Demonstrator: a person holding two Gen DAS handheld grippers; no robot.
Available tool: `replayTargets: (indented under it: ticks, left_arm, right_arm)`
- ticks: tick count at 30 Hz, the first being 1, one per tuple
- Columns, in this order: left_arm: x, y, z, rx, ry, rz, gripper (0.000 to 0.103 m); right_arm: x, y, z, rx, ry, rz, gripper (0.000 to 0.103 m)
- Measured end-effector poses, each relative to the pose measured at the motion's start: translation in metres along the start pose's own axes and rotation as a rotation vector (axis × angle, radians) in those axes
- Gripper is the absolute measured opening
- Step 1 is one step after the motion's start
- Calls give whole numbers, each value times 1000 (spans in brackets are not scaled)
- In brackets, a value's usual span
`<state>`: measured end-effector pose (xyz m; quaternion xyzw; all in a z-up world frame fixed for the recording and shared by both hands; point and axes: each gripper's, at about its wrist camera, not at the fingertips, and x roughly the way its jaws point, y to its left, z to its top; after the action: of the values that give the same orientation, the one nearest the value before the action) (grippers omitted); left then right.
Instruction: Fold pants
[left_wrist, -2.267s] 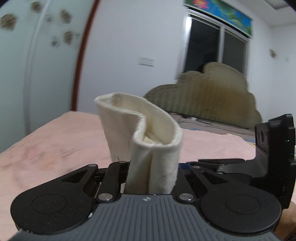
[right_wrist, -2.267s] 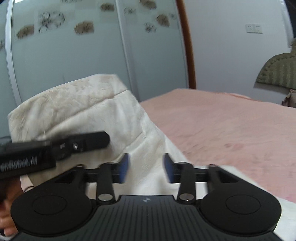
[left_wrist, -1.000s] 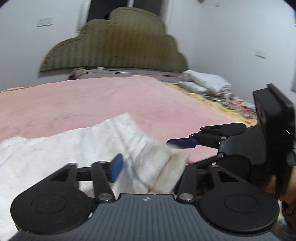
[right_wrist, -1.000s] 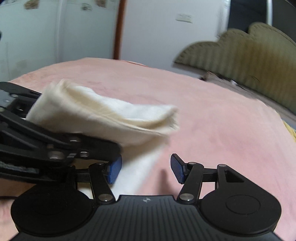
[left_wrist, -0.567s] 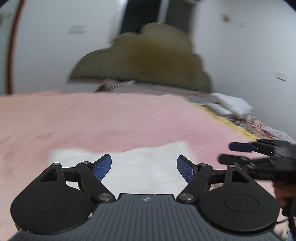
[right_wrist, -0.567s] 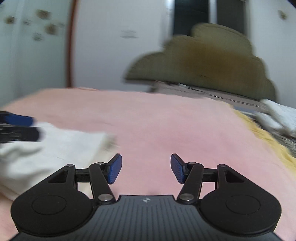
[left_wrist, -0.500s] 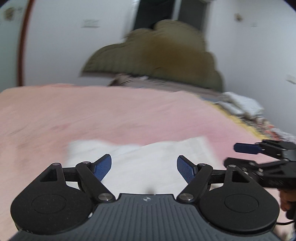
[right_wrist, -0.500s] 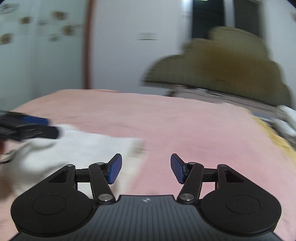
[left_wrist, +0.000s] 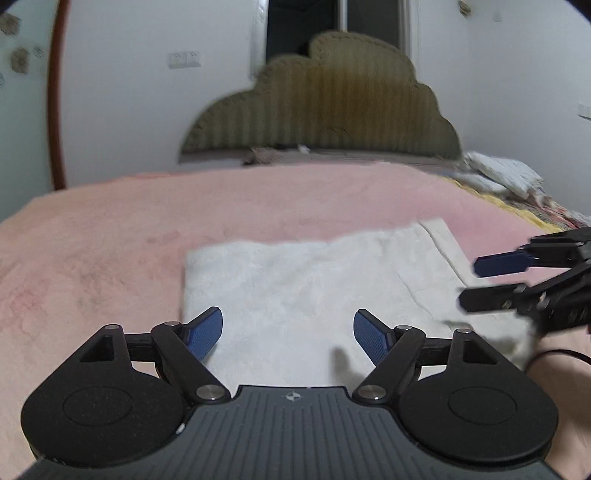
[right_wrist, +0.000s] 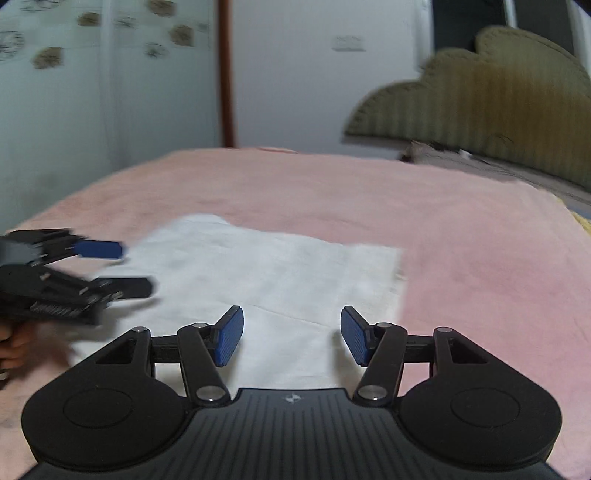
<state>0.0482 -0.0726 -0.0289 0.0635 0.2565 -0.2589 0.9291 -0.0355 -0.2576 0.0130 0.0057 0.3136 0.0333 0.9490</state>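
With both the left gripper (left_wrist: 288, 334) and right gripper (right_wrist: 291, 336) spread and empty, folded pants (left_wrist: 314, 291) centre-frame, long axis left-to-right, equally near both.

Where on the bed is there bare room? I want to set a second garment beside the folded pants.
Bare pink blanket lies left of the folded pants, and a wide band runs beyond them toward the headboard. In the right wrist view, blanket is free right of the pants too. Bedding crowds the far right corner.
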Motion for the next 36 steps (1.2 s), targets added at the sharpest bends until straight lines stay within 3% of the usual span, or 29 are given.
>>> replayTargets:
  ticks: [2, 5, 9, 14, 16, 19, 23, 30, 36]
  left_arm:
    - [9, -7, -10, 64, 59, -14, 82]
    - [-4, -7, -15, 78, 4, -11, 81]
    - [-16, 24, -7, -78, -41, -14, 82]
    - [-10, 66, -6, -313, 6, 28, 83]
    - [-10, 71, -7, -350, 14, 39, 83]
    - [-7, 56, -3, -273, 23, 86, 83]
    - [0, 33, -2, -167, 49, 121, 85]
    - [7, 33, -5, -194, 88, 100, 92]
    - [8, 33, -6, -198, 102, 110, 95]
  right_arm:
    - [10, 8, -9, -68, 56, -16, 57]
    - [13, 1, -20, -47, 57, -11, 58]
    - [-4, -21, -20, 77, 2, -7, 60]
    - [-14, -60, -29, 293, -35, -78, 60]
    - [-16, -63, -31, 326, -61, -91, 60]
    - [-17, -52, -27, 295, -89, -90, 60]
    - [-6, -35, -18, 223, -90, -81, 83]
    - [7, -75, -29, 385, -31, -62, 83]
    - [14, -85, -45, 429, 11, -25, 83]
